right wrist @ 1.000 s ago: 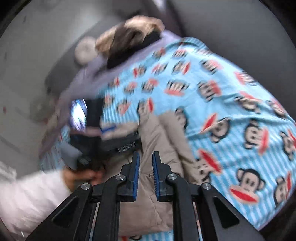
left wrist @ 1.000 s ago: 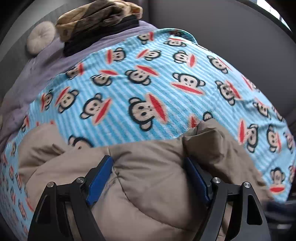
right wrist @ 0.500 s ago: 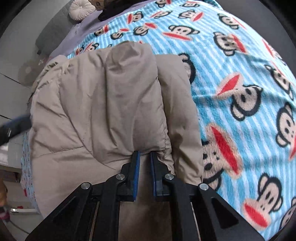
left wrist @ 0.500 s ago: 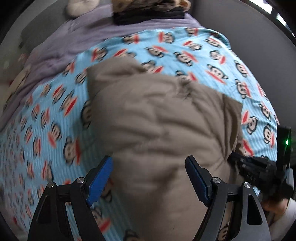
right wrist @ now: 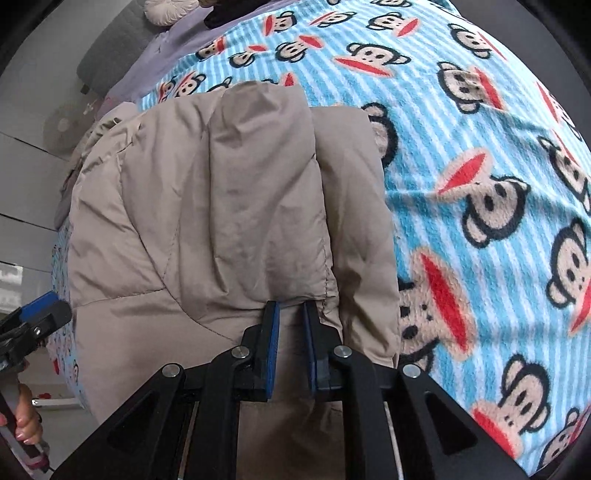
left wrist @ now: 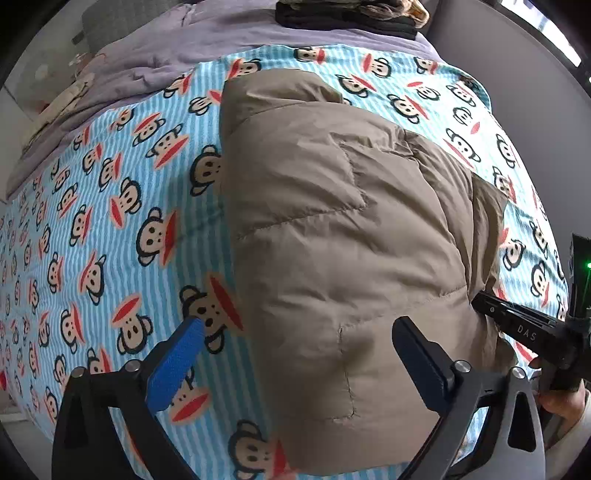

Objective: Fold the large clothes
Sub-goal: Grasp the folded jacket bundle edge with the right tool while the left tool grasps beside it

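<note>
A tan puffer jacket (left wrist: 332, 240) lies folded on the blue monkey-print blanket (left wrist: 110, 206). My left gripper (left wrist: 295, 343) is open and empty, hovering above the jacket's near left edge. My right gripper (right wrist: 290, 314) has its jaws narrowly apart at the folded jacket (right wrist: 221, 206) edge; whether it pinches fabric is unclear. The right gripper also shows in the left wrist view (left wrist: 524, 332) at the jacket's right side, and the left gripper's fingers (right wrist: 40, 310) show at the left of the right wrist view.
A purple sheet (left wrist: 207, 40) covers the far end of the bed, with a pile of dark and patterned clothes (left wrist: 351, 14) on it. A round cushion (right wrist: 166, 11) lies near the grey headboard. A dark wall runs along the right.
The left gripper has pulled back and upward off the jacket, so the whole folded jacket now shows. The right gripper came down to the jacket's edge and has stayed there.
</note>
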Demonstrator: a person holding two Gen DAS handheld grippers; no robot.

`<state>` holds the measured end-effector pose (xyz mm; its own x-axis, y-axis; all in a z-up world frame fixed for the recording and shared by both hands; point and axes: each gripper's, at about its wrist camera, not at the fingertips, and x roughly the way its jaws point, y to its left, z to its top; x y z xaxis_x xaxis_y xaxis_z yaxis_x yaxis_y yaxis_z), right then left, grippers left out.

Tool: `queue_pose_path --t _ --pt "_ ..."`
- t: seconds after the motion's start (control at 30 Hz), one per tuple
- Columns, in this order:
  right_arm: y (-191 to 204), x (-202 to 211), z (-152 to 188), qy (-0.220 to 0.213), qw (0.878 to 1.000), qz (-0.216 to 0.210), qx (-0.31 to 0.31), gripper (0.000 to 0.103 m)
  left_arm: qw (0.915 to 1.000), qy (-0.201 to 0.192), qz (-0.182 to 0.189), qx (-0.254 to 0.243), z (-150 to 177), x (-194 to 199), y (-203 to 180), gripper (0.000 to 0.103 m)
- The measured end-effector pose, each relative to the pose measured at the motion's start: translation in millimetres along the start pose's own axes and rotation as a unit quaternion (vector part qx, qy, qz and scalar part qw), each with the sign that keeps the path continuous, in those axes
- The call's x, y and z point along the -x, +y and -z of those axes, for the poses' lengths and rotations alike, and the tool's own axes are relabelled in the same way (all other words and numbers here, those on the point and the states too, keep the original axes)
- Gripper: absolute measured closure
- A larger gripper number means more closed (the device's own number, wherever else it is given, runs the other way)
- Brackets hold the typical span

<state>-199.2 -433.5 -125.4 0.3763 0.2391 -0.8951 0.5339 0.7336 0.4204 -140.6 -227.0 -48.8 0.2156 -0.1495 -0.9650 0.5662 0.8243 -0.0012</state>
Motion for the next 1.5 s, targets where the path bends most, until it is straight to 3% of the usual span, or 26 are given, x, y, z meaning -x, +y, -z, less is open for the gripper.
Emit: queue_pose_path --t 0.33,0.43,0.47,0.5,0.57,0.77,0.83,0.9,1.1,1.4,1.5 --pt "5.5 -1.5 -3.8 0.001 1.0 0.007 -0.009 0.089 0.9996 0.018 0.008 0.021 3.7 -8.8 13.3 0.001" --pt "7.9 7.5 -5.6 0.0 1.0 -0.001 -0.011 0.084 0.9996 0.02 0.005 0.02 5.1 -10.6 13.9 0.001" --pt "9.2 13.5 -6.3 -0.005 1.0 -0.01 -0.012 0.071 0.9996 0.02 0.004 0.018 5.8 -11.0 13.6 0.001" --pt "10.2 18.5 -6.2 -0.009 1.0 -0.013 -0.01 0.045 0.9996 0.021 0.004 0.017 6.3 -11.6 13.3 0.001" --pt "13.1 29.1 -6.9 -0.02 1.0 -0.009 0.001 0.018 0.9996 0.023 0.007 0.017 7.0 -12.0 14.0 0.001" --pt "2.5 32.6 -6.7 -0.013 1.0 -0.006 0.003 0.016 0.9985 0.028 0.03 0.036 11.2 -14.7 23.8 0.001" --pt "-4.9 30.7 -5.7 -0.007 1.0 -0.009 -0.006 0.013 0.9979 0.028 0.037 0.044 13.0 -16.2 28.3 0.001" --pt "-15.0 29.6 -4.1 -0.004 0.999 -0.027 -0.024 0.0 0.997 0.029 0.047 0.054 15.1 -18.1 33.1 0.001" --pt "-36.5 25.8 -5.7 -0.004 0.997 -0.054 -0.056 0.0 0.9971 0.039 0.045 0.046 14.5 -22.7 34.1 0.001" --pt "-48.0 10.0 -19.1 0.042 0.995 -0.071 -0.054 0.0 0.9981 0.028 0.043 0.035 11.7 -25.2 34.0 0.001" --pt "-48.6 3.6 -21.2 0.054 0.994 -0.076 -0.05 0.0 0.997 0.031 0.061 0.037 11.2 -28.6 37.1 0.001"
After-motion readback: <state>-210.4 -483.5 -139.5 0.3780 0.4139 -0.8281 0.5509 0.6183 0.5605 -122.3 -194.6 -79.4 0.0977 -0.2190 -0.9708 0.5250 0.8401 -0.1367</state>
